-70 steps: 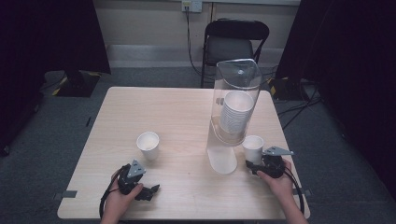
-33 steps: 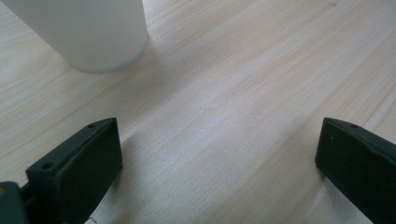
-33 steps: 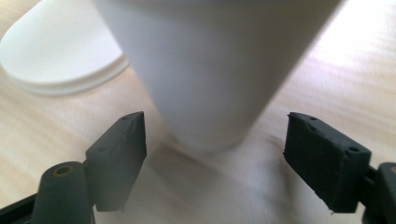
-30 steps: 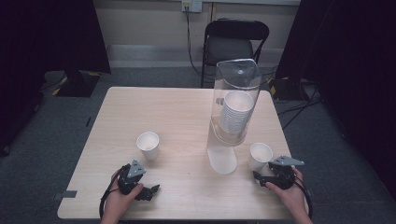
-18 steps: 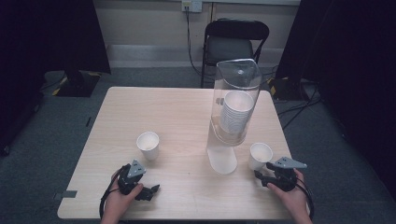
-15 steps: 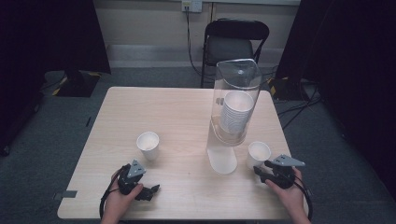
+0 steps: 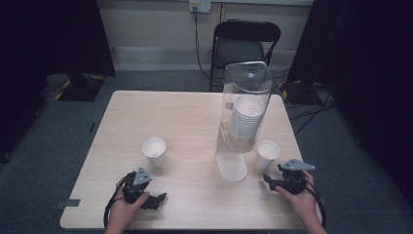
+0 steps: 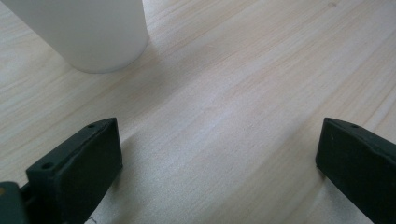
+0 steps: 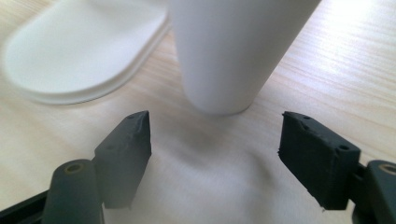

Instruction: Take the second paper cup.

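white paper cup (image 7: 267,153) stands upright on the pale wooden table (image 7: 185,117), just beside the tall clear plastic cup holder (image 7: 243,112). the right gripper (image 9: 215,140) sits just behind it with jaws wide apart, holding nothing. the left gripper (image 8: 219,154) rests released too, near another small white paper cup (image 7: 154,151), so i think the next move is picking a new cup.

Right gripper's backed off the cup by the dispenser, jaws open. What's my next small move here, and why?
Probably draw the right gripper a little farther back and clear. Its jaws stand open and apart from the right cup, which stands upright on the table beside the clear cup dispenser, so the placing looks done. The left gripper rests open near the left cup.
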Action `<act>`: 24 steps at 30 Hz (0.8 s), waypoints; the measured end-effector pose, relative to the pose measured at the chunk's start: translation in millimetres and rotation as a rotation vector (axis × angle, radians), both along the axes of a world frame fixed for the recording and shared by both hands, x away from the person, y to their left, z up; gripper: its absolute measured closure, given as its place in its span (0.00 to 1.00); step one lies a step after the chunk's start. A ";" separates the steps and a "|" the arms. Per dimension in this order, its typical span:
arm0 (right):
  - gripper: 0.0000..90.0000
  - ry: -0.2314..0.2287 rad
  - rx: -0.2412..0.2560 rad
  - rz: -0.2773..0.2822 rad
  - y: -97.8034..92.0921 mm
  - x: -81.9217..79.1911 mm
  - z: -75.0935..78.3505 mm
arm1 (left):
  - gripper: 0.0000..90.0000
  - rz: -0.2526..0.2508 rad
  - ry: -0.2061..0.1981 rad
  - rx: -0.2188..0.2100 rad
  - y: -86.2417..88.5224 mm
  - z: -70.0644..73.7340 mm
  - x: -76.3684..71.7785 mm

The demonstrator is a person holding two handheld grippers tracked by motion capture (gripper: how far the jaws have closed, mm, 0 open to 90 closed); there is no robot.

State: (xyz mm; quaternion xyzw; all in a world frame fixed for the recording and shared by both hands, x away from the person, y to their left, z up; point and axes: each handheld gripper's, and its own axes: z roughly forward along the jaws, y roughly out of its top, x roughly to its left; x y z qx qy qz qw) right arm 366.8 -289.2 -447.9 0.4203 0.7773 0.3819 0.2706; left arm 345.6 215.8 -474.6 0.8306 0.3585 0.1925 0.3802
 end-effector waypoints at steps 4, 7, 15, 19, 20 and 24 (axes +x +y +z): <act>0.21 0.025 0.069 -0.008 -10.8 -10.4 -3.4 | 0.00 0.000 0.000 0.001 0.0 0.0 0.0; 0.17 0.032 0.068 -0.009 -24.6 -22.1 -8.3 | 0.00 0.000 0.000 0.002 0.0 0.0 0.0; 0.17 0.073 0.037 0.038 -40.2 -38.1 -15.6 | 0.00 0.000 0.000 0.000 0.0 0.0 0.0; 0.16 0.074 0.037 0.035 -43.0 -40.2 -15.7 | 0.00 -0.001 0.000 0.001 0.0 0.0 0.0; 0.16 0.074 0.024 0.040 -43.1 -40.4 -15.9 | 0.00 0.000 0.000 0.000 0.0 0.0 0.0; 0.16 0.070 0.000 0.047 -41.8 -41.0 -16.3 | 0.00 -0.001 0.000 0.002 0.1 0.0 0.0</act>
